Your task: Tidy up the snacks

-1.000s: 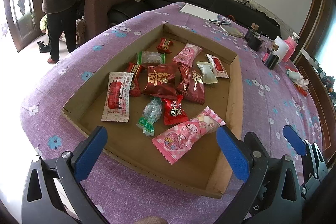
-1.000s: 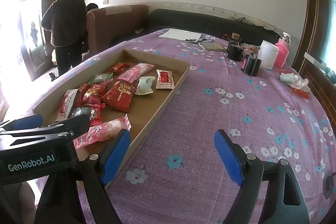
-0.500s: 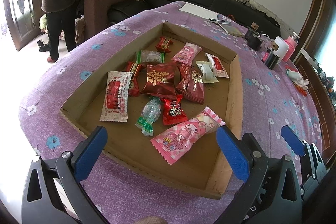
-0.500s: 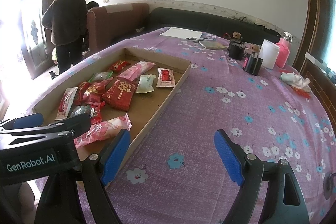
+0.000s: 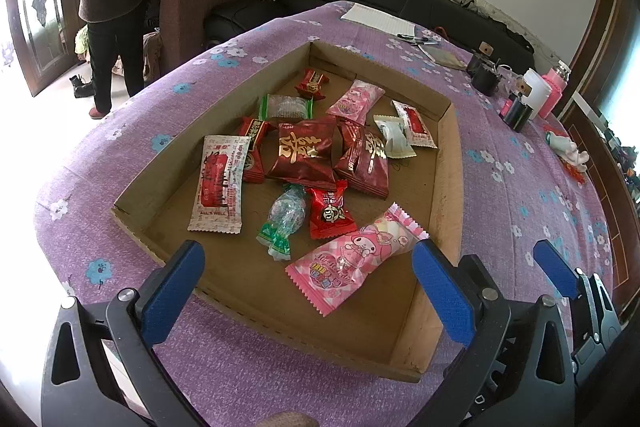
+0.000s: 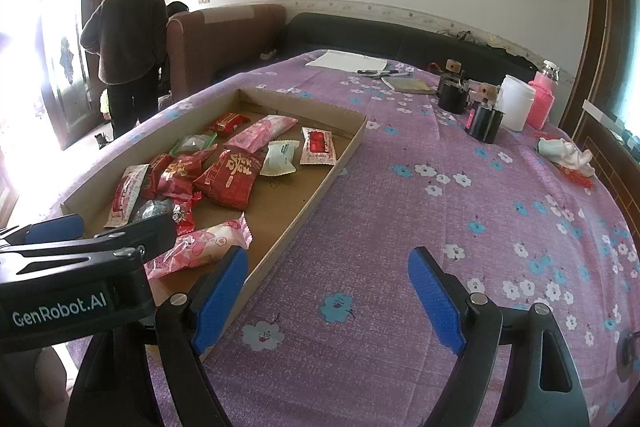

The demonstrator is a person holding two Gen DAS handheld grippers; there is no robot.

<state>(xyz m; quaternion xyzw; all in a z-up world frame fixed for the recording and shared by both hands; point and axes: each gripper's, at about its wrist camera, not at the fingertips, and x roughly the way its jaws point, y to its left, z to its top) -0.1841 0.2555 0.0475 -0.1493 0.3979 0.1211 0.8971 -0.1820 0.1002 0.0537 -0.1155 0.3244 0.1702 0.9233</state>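
- Snacks (image 5: 308,155) lie loose inside a shallow cardboard tray (image 5: 448,187) on the purple flowered table (image 6: 440,211); none lies outside it in either view. Most crowd the tray's middle, some overlapping.
- Left to right in the left wrist view: a white-and-red packet (image 5: 218,183) near the tray's left wall; a red pile (image 5: 306,151) at the middle with a green-ended candy (image 5: 284,217) and a small red candy (image 5: 329,213) just in front; a pink packet (image 5: 354,261) toward the near right corner; a white sachet (image 5: 394,141) and a second white-and-red packet (image 5: 414,123) by the right wall.
- Left gripper (image 5: 308,287) hovers over the tray's near edge, fingers spread wide, holding nothing.
- Right gripper (image 6: 328,295) hovers over bare cloth right of the tray, fingers likewise wide apart and empty.
- Change over the last second: only a slight drift of both cameras; no snack has shifted. Judgement: the pictures fit equally a loose heap awaiting sorting and a collection already gathered into the tray.
- View differences: the left wrist view looks down into the tray and separates each wrapper; the right wrist view sees the tray obliquely, with the left gripper hiding its near end, but shows the table's right side, with dark pots (image 6: 454,95), a white jar (image 6: 516,103) and a pink bottle (image 6: 542,103) toward the far right edge.
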